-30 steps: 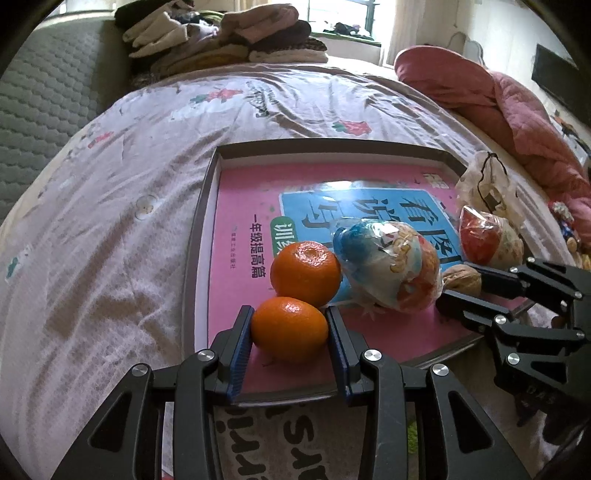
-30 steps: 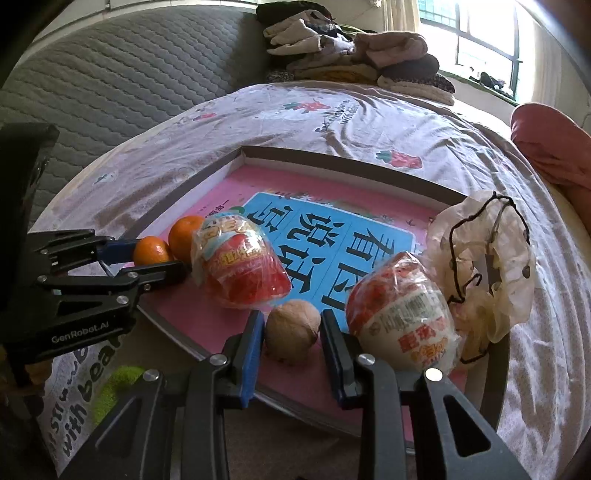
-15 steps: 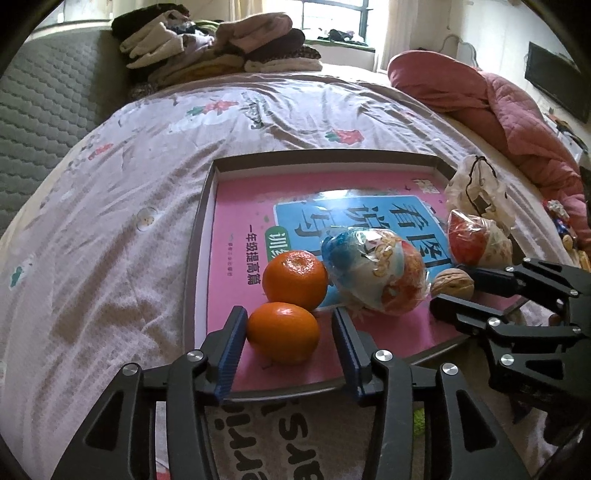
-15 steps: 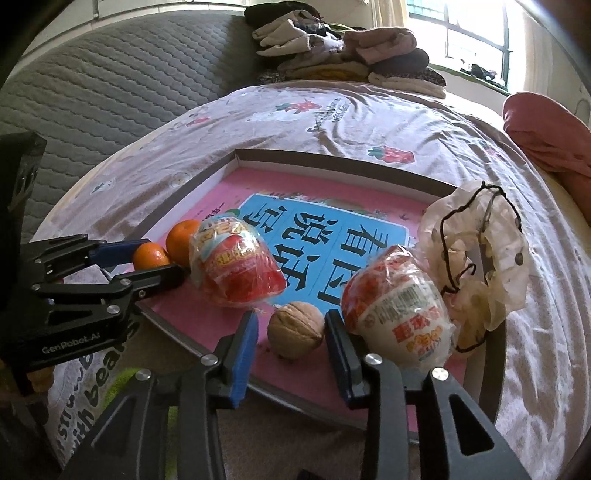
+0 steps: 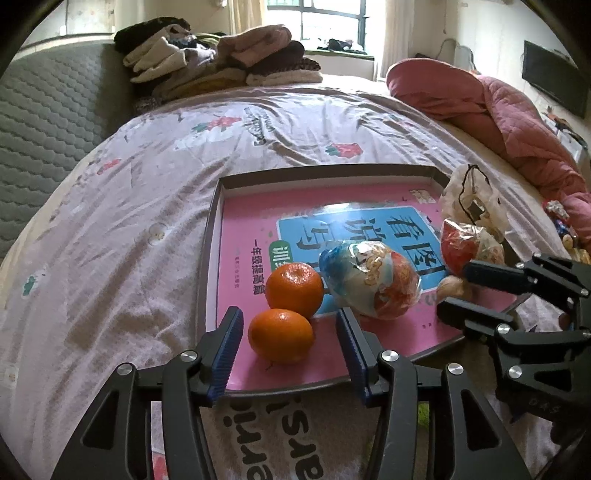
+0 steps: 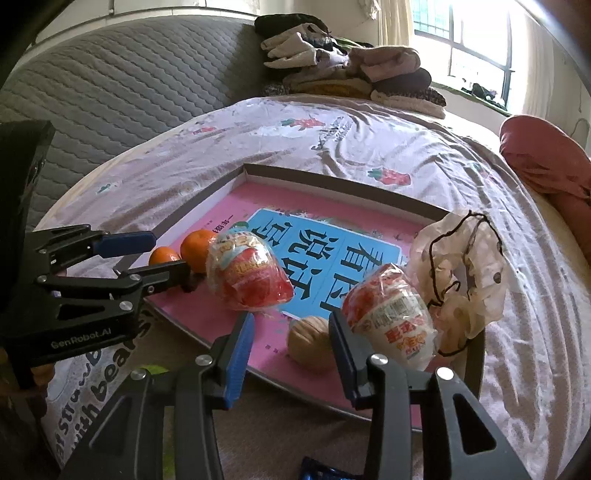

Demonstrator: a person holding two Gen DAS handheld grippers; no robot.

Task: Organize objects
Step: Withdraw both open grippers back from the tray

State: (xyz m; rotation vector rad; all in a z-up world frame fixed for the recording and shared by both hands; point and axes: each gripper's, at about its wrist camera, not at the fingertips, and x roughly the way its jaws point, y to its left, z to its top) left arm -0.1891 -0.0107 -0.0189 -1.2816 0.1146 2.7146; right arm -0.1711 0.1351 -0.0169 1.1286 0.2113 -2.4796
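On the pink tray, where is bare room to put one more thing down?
The far half of the pink tray, between its back rim and the two oranges, is bare. The near edge is crowded: oranges, two wrapped snack packets, a walnut, a crumpled plastic bag at the right corner.

bed (image 5: 155, 206) | grey quilted headboard (image 6: 110, 85) | bright window (image 5: 325, 18)

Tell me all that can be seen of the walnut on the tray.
The walnut is round, light tan, with a wrinkled, hard-looking shell, whole and unopened. It rests on the pink book cover near the tray's front edge, beside a wrapped snack. It lies between the right gripper's opening jaws, close to one pad, contact unclear.
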